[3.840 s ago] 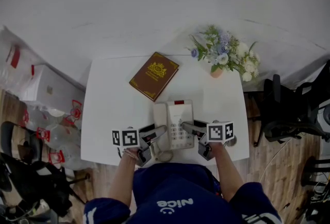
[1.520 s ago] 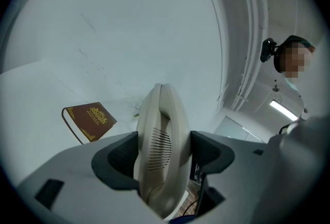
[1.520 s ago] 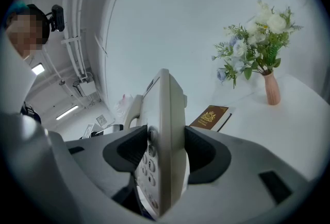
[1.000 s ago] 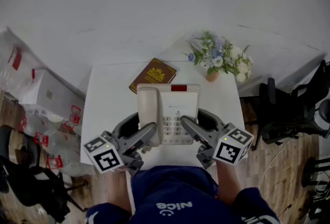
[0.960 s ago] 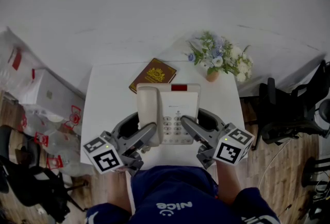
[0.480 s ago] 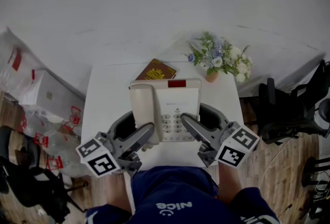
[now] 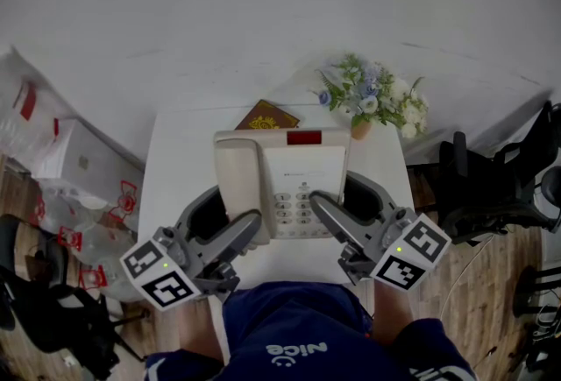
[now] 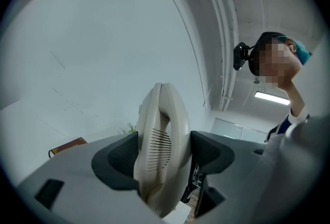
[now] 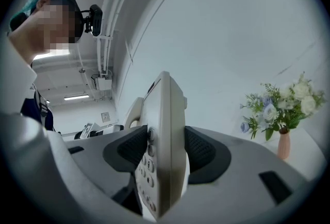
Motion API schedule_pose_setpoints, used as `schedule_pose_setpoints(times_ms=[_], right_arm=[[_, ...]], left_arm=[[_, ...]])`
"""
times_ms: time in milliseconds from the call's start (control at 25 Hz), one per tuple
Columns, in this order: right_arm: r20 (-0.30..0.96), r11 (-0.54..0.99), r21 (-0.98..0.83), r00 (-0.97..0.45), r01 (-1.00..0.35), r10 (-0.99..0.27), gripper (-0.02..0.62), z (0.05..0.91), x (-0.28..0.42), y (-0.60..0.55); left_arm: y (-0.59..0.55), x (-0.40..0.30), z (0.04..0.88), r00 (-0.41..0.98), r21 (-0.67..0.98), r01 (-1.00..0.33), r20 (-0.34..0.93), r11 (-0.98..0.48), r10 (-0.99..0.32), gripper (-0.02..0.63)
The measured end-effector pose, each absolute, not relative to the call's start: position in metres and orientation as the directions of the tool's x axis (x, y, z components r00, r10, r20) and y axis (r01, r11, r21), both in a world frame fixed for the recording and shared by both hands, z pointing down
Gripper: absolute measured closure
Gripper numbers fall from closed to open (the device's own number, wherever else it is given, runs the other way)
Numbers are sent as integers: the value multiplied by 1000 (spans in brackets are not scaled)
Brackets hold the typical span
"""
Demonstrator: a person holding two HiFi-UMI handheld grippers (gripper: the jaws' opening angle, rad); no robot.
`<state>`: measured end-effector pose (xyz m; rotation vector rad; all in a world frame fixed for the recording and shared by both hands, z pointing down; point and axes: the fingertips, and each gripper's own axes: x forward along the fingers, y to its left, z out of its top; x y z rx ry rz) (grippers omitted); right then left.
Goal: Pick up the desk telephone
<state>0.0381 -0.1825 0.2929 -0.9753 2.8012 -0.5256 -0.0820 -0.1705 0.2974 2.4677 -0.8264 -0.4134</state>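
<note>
The cream desk telephone (image 7: pixel 280 182) hangs in the air above the white table (image 7: pixel 171 169), its handset on the left and keypad on the right. My left gripper (image 7: pixel 244 226) is shut on the handset side; in the left gripper view the handset (image 8: pixel 162 151) sits clamped between both dark pads. My right gripper (image 7: pixel 323 211) is shut on the keypad side; in the right gripper view the phone's edge (image 9: pixel 164 145) is pressed between the pads, keys facing left.
A brown book (image 7: pixel 267 118) lies on the table, partly hidden behind the phone. A vase of flowers (image 7: pixel 372 103) stands at the table's back right corner. Bags and boxes (image 7: pixel 61 160) lie on the floor at left, a black chair (image 7: pixel 491 186) at right.
Both grippers have risen with the telephone held between them. The phone looks larger in the head view and covers more of the book.
</note>
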Motion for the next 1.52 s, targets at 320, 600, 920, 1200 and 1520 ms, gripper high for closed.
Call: schedule_pose_setpoints(times_ms=[320, 600, 920, 1200, 1520], right_arm=[[-25, 731, -353, -775, -585, -632, 351, 287, 38, -181], [-26, 732, -341, -773, -589, -634, 351, 288, 37, -179], [-29, 732, -332, -769, -595, -638, 353, 289, 38, -176], [-28, 728, -332, -766, -599, -643, 353, 291, 38, -175], [-31, 724, -330, -760, -606, -650, 353, 290, 36, -173]], left_arm=[[-170, -82, 292, 771, 532, -475, -132, -701, -623, 275], [-169, -82, 293, 781, 522, -477, -118, -707, -614, 275], [-167, -81, 295, 793, 516, -470, -110, -716, -599, 275], [-167, -81, 297, 794, 523, -467, -108, -713, -599, 275], [-166, -83, 297, 796, 522, -462, -114, -717, -595, 275]])
